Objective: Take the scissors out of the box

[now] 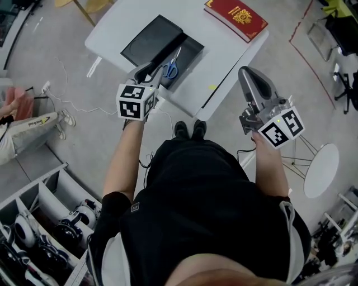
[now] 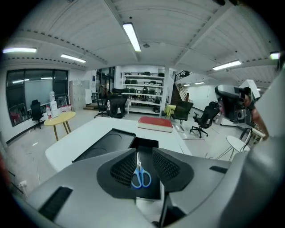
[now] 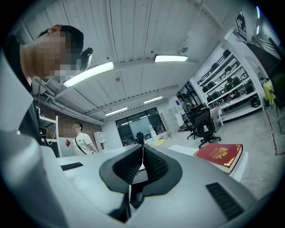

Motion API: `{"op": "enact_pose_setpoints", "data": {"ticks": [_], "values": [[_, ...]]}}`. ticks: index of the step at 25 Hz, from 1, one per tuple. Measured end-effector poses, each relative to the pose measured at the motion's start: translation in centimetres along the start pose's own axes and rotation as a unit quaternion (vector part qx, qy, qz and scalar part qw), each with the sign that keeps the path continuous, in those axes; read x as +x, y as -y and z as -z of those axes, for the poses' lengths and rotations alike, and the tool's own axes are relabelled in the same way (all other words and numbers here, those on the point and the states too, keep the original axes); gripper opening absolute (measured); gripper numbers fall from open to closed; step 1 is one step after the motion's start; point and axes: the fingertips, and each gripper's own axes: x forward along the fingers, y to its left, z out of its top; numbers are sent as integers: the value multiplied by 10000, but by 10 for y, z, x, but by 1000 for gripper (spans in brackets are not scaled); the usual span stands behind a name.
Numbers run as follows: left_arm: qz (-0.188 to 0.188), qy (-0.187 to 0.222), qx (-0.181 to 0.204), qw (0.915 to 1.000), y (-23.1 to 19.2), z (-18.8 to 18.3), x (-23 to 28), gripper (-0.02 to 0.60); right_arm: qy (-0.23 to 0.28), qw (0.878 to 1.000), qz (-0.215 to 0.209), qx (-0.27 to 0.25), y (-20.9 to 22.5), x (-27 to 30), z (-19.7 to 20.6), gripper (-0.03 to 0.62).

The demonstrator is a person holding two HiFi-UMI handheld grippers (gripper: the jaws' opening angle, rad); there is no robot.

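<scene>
The scissors point(image 1: 171, 67) point(image 2: 140, 175) have blue handles and lie in the open black box point(image 1: 192, 49) point(image 2: 147, 145) on the white table point(image 1: 229, 47). The box's lid point(image 1: 150, 39) point(image 2: 101, 146) lies flat beside it on the left. My left gripper point(image 1: 152, 70) point(image 2: 144, 152) hovers at the box's near end, open, and the scissors show through the gap between its jaws, untouched. My right gripper point(image 1: 245, 72) point(image 3: 143, 148) is held over the table's right corner, away from the box, shut and empty.
A red book point(image 1: 236, 17) point(image 2: 155, 123) point(image 3: 220, 154) lies at the table's far end. A small round yellow table point(image 2: 59, 118), office chairs point(image 2: 204, 119) and shelves stand farther off. A person point(image 3: 80, 138) stands in the background. A white round stool point(image 1: 321, 169) is at my right.
</scene>
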Motion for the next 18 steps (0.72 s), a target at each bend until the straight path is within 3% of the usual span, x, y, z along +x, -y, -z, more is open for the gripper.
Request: {"op": "enact_pose_setpoints", "data": {"ticks": [8,13,18], "values": [[453,-1132,218,9923,2,44,59,160,-27,9998,177,84,10,5,5,29],[562,-1840,436,9804,4,66,84,161,30,9995,269,131,16,-1,4,29],[629,-2544,609,9631,10,88,105,161,90,9992,342,197,30,-15,3,29]]}}
